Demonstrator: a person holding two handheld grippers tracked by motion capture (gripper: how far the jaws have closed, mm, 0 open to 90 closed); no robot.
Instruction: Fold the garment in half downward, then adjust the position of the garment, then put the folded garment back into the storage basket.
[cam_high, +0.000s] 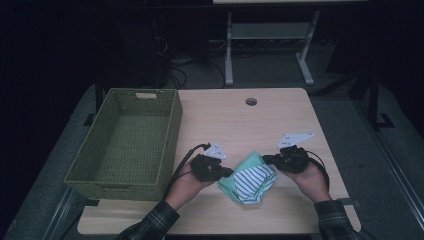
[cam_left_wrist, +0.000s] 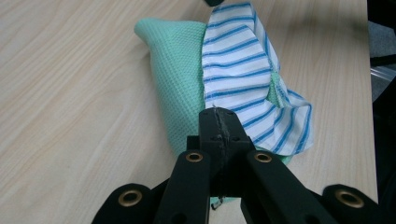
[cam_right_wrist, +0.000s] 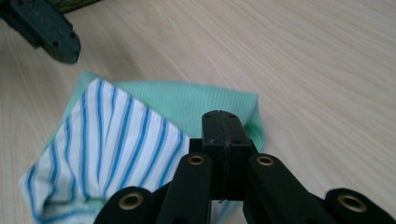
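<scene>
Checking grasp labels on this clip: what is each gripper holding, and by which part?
Both jaws are shut on the cloth: the left gripper pinches its near edge, the right gripper the green edge on the opposite side.

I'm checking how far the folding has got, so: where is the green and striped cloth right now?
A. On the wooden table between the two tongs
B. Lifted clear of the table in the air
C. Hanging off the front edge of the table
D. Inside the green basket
A: the cloth lies bunched on the table between the left tongs and right tongs, both closed on its edges, while the basket stands apart at the left.
</scene>
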